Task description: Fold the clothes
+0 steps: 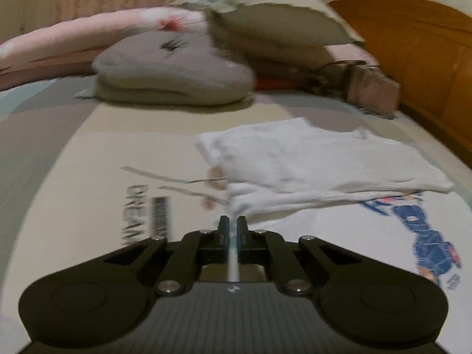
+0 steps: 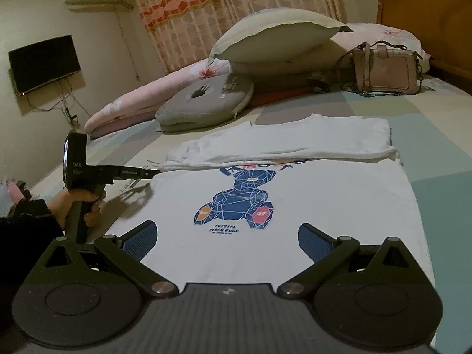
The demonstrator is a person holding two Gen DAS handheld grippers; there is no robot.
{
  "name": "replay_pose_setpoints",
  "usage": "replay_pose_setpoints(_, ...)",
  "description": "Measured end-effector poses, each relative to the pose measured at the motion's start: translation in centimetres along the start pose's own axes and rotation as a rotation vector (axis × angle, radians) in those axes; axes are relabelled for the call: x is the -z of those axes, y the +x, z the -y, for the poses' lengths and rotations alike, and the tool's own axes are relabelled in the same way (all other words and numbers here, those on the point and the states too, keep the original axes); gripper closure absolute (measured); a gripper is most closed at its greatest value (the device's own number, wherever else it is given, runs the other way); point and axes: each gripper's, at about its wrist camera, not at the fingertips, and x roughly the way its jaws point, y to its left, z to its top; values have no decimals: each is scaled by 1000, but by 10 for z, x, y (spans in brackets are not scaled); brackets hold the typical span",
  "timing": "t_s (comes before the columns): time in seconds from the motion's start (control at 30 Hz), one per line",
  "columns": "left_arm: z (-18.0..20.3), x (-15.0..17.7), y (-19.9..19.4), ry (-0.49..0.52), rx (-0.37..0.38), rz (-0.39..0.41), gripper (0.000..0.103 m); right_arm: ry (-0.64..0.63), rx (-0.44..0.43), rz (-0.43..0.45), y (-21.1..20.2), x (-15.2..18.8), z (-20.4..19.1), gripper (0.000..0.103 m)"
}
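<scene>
A white T-shirt (image 2: 309, 194) with a blue bear print (image 2: 236, 203) lies flat on the bed. Its far part is folded back over itself (image 2: 295, 138). In the left wrist view the shirt (image 1: 295, 162) spreads ahead and to the right. My left gripper (image 1: 233, 221) is shut on the shirt's side edge, and a strip of white cloth runs between the closed jaws. From the right wrist view, the left gripper (image 2: 153, 173) reaches in from the left, held by a hand. My right gripper (image 2: 227, 225) stands open over the near hem with nothing between its fingers.
A grey cushion (image 2: 206, 103), a pink quilt (image 2: 132, 103) and stacked pillows (image 2: 274, 41) lie at the far side of the bed. A pink handbag (image 2: 383, 70) stands by the wooden headboard (image 2: 427, 14). Patterned sheet (image 2: 442, 135) shows right of the shirt.
</scene>
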Motion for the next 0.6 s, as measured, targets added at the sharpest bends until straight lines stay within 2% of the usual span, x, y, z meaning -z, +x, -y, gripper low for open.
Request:
replay_pose_setpoints(0.1,-10,-7,-10,-45,-27,21,100,0,-10,8,-1,0,0,0)
replay_pose_setpoints(0.23,7,-26,-10,-44,75,65,99,19,-11,-18,7,-4,2,0)
replay_pose_setpoints(0.3,18,-29,5,-40,112,32,99,17,-16,-15,11,-11,1,0)
replay_pose_setpoints(0.33,22,-29,15,-43,123,6,96,12,-24,-8,13,-17,0,0)
replay_pose_setpoints(0.37,25,-28,25,-38,108,-30,95,4,-31,-2,15,-23,-2,0)
replay_pose_setpoints(0.43,26,-23,38,-13,32,-85,94,-16,-45,13,20,-36,-5,0)
replay_pose_setpoints(0.53,12,-23,29,-75,-39,-85,95,-55,-57,42,27,-52,-7,0)
replay_pose_setpoints(0.6,9,-28,20,-65,-122,-86,97,-31,-77,47,30,-48,0,0)
